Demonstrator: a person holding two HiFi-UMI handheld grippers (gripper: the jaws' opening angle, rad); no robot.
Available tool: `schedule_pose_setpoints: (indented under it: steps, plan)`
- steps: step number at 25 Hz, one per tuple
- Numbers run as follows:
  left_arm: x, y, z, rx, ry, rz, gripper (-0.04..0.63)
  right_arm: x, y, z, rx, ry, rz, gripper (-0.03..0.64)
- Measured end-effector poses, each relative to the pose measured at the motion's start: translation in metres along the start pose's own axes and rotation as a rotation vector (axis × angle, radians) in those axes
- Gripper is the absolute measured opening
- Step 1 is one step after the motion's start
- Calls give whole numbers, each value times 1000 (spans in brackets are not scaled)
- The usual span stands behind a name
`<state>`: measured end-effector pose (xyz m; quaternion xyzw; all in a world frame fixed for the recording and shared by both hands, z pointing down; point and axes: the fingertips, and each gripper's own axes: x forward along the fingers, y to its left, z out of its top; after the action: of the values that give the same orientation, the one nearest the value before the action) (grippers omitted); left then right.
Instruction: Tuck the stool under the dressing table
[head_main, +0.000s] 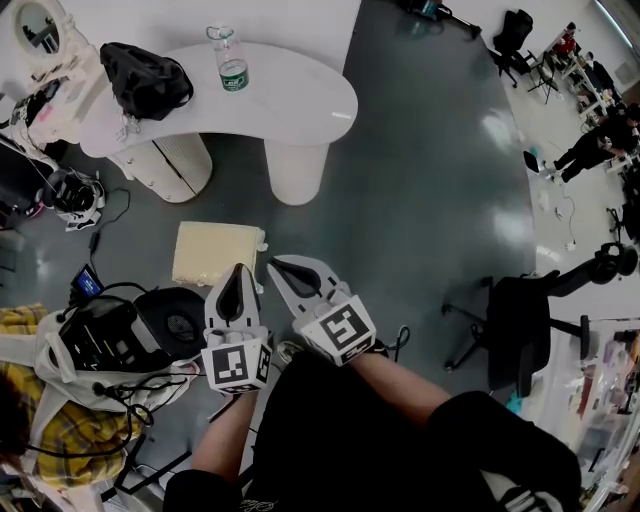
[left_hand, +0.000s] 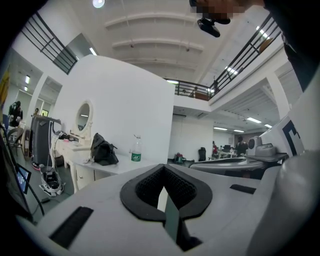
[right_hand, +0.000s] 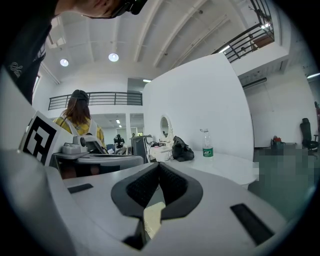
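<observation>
The stool (head_main: 215, 252), a low seat with a square cream cushion, stands on the grey floor in front of the white dressing table (head_main: 300, 105). Just behind the stool's near edge, my left gripper (head_main: 240, 272) and right gripper (head_main: 277, 266) are side by side, both shut and empty, pointing toward the table. In the left gripper view the shut left gripper (left_hand: 162, 175) faces the dressing table (left_hand: 112, 167). In the right gripper view, a cream strip of the stool (right_hand: 152, 215) shows below the shut right gripper (right_hand: 159, 172). A black bag (head_main: 145, 78), a water bottle (head_main: 231, 60) and a mirror (head_main: 38, 28) are on the table.
A black office chair (head_main: 520, 320) stands at the right. Black gear and cables (head_main: 140, 325) lie on the floor at the left, beside a person in a yellow plaid shirt (head_main: 40, 420). A headset (head_main: 75, 195) lies by the table's drawer unit.
</observation>
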<state>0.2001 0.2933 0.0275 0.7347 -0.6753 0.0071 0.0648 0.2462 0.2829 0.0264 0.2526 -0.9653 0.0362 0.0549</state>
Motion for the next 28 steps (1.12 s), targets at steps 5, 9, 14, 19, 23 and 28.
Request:
schedule_pose_setpoints:
  steps: [5, 9, 14, 19, 23, 28]
  plan:
    - [26, 9, -5, -1, 13, 14, 3, 20, -21, -6, 19, 10, 19, 6]
    - [58, 25, -13, 11, 33, 38, 3, 53, -43, -13, -4, 20, 66, 6]
    - [87, 49, -12, 29, 57, 88, 3, 84, -66, -18, 28, 49, 114, 6]
    - [106, 66, -22, 29, 113, 140, 3, 107, -77, -29, 85, 85, 167, 6]
    - [119, 77, -34, 21, 146, 180, 3, 127, -82, -41, 117, 109, 216, 6]
    - [124, 90, -46, 9, 179, 222, 3, 144, -81, -55, 98, 145, 290, 6]
